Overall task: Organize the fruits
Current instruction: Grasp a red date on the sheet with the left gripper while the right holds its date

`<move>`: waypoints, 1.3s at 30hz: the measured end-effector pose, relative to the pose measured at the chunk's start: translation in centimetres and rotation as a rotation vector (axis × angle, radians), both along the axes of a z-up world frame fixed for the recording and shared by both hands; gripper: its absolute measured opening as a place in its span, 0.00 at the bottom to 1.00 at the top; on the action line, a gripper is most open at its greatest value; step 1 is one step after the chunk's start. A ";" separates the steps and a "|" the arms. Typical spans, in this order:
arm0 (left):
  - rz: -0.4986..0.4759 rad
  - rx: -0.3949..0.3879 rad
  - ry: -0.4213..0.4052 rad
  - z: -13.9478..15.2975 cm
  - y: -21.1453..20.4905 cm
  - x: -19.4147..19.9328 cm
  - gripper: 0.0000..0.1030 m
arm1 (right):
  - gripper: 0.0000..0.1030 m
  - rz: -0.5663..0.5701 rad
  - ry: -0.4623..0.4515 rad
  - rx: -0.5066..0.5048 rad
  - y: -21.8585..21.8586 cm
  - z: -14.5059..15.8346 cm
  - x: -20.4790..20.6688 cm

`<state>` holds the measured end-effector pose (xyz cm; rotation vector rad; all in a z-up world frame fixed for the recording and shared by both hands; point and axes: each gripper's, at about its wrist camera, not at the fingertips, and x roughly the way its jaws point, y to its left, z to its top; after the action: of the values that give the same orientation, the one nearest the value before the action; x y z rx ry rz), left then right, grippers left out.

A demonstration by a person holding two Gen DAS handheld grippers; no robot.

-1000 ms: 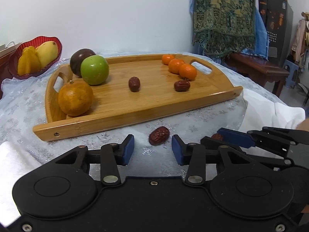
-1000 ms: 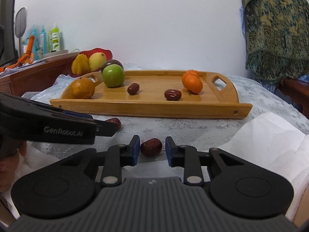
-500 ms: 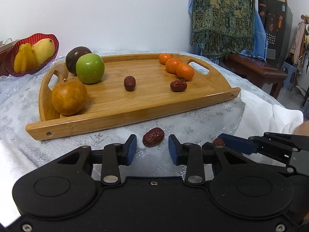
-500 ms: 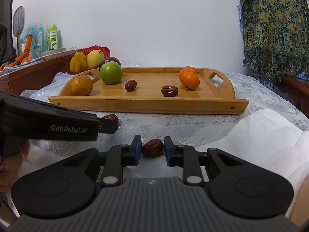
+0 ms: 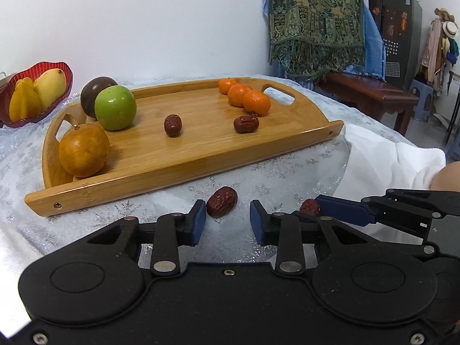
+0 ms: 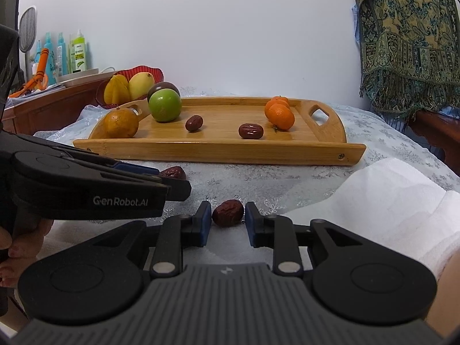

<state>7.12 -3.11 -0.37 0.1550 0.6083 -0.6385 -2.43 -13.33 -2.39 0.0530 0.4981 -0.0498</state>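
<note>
Wrinkled red date [image 6: 227, 212] sits between right hand-held gripper [image 6: 227, 224] pads, seemingly touching.

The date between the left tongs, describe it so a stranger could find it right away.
Start at the wooden tray on the lacy cloth. Just before its near edge, off the tray, lies a wrinkled red date between the open left tongs. The other loose date lies farther right, at the right tongs.

Plain white wall [image 5: 143, 23] fills upper frame; patterned green cloth [image 5: 313, 20] hangs upper right, dark wooden bench [image 5: 371, 95] below it, dark cabinet [image 5: 399, 28] far right.
</note>
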 end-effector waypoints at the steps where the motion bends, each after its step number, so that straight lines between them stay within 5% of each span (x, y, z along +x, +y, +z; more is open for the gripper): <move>1: 0.002 -0.002 0.001 0.0 0.0 0.1 0.31 | 0.31 -0.001 -0.001 0.002 0.0 0.0 0.0; 9: 0.041 -0.017 0.017 -0.1 -0.5 1.0 0.24 | 0.27 -0.007 -0.006 0.030 -0.3 0.0 0.2; 39: 0.159 -0.041 0.035 -0.3 -0.6 2.1 0.25 | 0.27 -0.027 -0.017 0.047 -1.0 0.4 1.9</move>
<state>9.21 -3.70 -0.63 0.0563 0.6339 -0.5007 -0.55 -14.37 -1.95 0.1065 0.4817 -0.0644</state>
